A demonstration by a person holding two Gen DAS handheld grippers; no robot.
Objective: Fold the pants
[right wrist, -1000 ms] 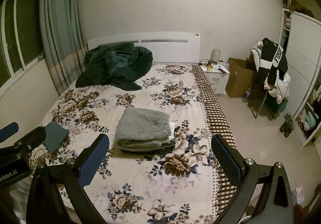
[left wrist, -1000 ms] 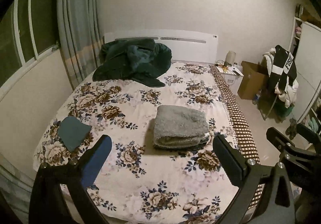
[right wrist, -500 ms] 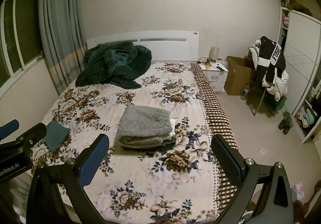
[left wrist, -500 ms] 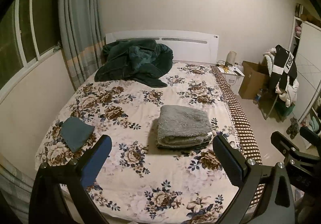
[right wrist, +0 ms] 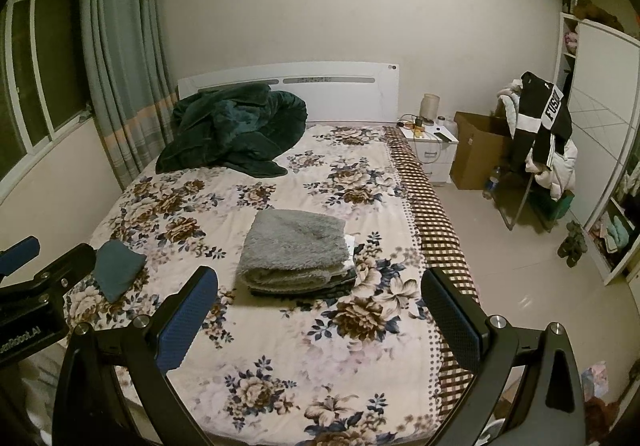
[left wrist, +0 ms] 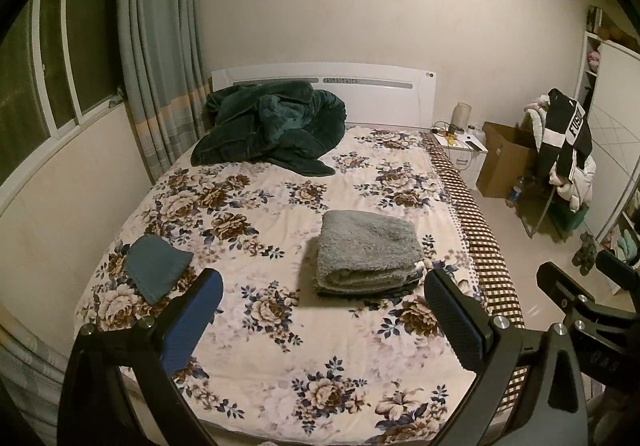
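Note:
A folded grey fleece garment (left wrist: 368, 246) lies on top of a small stack of folded clothes on the floral bed (left wrist: 280, 358); it also shows in the right wrist view (right wrist: 294, 248). My left gripper (left wrist: 324, 322) is open and empty, held above the bed's foot, well short of the stack. My right gripper (right wrist: 320, 320) is open and empty, also back from the stack. A small folded teal cloth (left wrist: 156, 270) lies at the bed's left edge, also in the right wrist view (right wrist: 118, 268).
A dark green blanket (left wrist: 272, 126) is heaped at the headboard. A nightstand (right wrist: 434, 148), cardboard box (right wrist: 478, 156) and chair hung with clothes (right wrist: 540, 150) stand right of the bed. Curtains (left wrist: 160, 58) and a window are on the left. A wardrobe (right wrist: 600, 126) is at far right.
Both grippers have drawn back and risen from the bed, so the stack looks smaller and more of the bed shows. Both stay open.

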